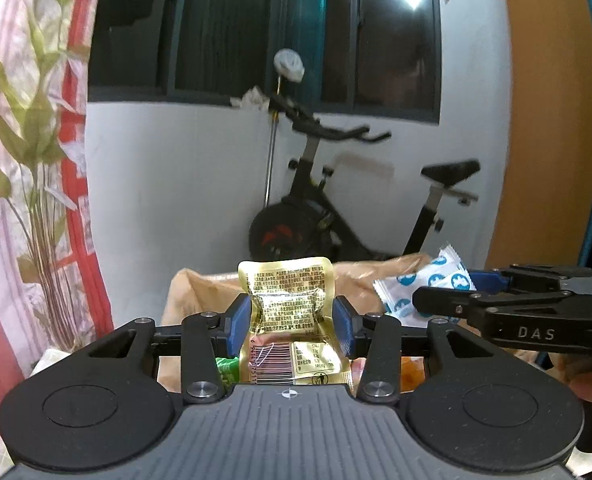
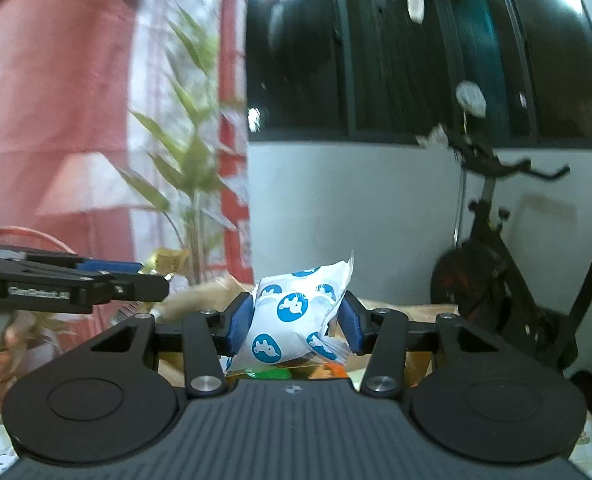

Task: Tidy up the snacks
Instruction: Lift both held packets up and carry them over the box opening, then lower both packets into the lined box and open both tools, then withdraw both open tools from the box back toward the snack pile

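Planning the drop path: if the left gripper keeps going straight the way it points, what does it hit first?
Probably the brown bag right behind the gold packet held in the left gripper. Past it comes open floor, then the exercise bike by the wall. Depth is hard to judge through the fisheye.

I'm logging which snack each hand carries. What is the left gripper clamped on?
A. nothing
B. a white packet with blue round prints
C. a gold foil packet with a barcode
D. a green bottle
C: the left gripper has its blue pads pressed on the gold foil packet, while the white-and-blue packet sits in the right gripper.
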`<state>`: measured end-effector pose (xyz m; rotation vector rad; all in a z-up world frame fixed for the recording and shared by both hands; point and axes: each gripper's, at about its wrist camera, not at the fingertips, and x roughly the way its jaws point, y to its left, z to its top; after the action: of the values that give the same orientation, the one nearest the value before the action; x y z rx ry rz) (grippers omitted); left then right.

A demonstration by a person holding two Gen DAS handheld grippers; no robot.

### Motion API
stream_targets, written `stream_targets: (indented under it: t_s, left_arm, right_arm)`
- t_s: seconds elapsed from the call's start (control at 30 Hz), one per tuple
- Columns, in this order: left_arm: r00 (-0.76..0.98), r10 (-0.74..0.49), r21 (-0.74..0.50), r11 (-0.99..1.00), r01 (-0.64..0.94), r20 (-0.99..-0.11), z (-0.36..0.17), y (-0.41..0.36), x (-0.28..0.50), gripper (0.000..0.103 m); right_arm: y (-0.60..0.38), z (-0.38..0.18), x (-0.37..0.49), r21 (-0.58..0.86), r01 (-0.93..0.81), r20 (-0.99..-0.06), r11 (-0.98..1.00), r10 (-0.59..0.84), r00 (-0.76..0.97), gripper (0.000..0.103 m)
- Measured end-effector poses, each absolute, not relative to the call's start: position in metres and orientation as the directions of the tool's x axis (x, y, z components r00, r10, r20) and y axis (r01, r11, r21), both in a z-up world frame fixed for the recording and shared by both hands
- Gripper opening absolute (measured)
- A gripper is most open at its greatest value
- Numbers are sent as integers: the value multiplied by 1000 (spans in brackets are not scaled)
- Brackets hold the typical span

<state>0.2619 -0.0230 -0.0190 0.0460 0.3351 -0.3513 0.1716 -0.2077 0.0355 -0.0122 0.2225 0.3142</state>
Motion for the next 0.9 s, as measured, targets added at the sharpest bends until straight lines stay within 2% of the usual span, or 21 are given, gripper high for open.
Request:
stream_targets:
  t_s: [0.1, 0.2, 0.3, 0.47, 0.63, 0.83, 0.9]
  left_arm:
    - [869, -328, -11, 937, 349, -370, -27, -24, 276, 56]
    - [865, -313, -8, 941, 337, -391, -31, -21, 278, 59]
    - [867, -302, -6, 945, 326, -396, -32, -15, 274, 61]
    - [872, -308, -17, 945, 327, -381, -27, -5, 254, 67]
    - [886, -304, -14, 947, 320, -350, -19, 10, 225, 71]
    - [902, -282, -14, 956, 293, -328, -22, 26, 186, 75]
    - [905, -268, -10, 960, 281, -329, -28, 30, 174, 76]
  right_arm:
    - [-210, 22, 201, 65, -271, -309, 960, 277, 910, 50]
    - [-213, 14, 210, 80, -232, -363, 969, 245, 899, 52]
    - [-216, 14, 202, 64, -219, -355, 974, 228, 907, 66]
    - [-219, 19, 184, 46, -232, -337, 972, 234, 912, 67]
    - [-213, 26, 158, 36, -263, -309, 964, 261, 914, 73]
    - [-207, 24, 122, 48, -297, -267, 954, 298, 916, 86]
    - [-205, 21, 112, 60, -304, -258, 951, 309, 916, 94]
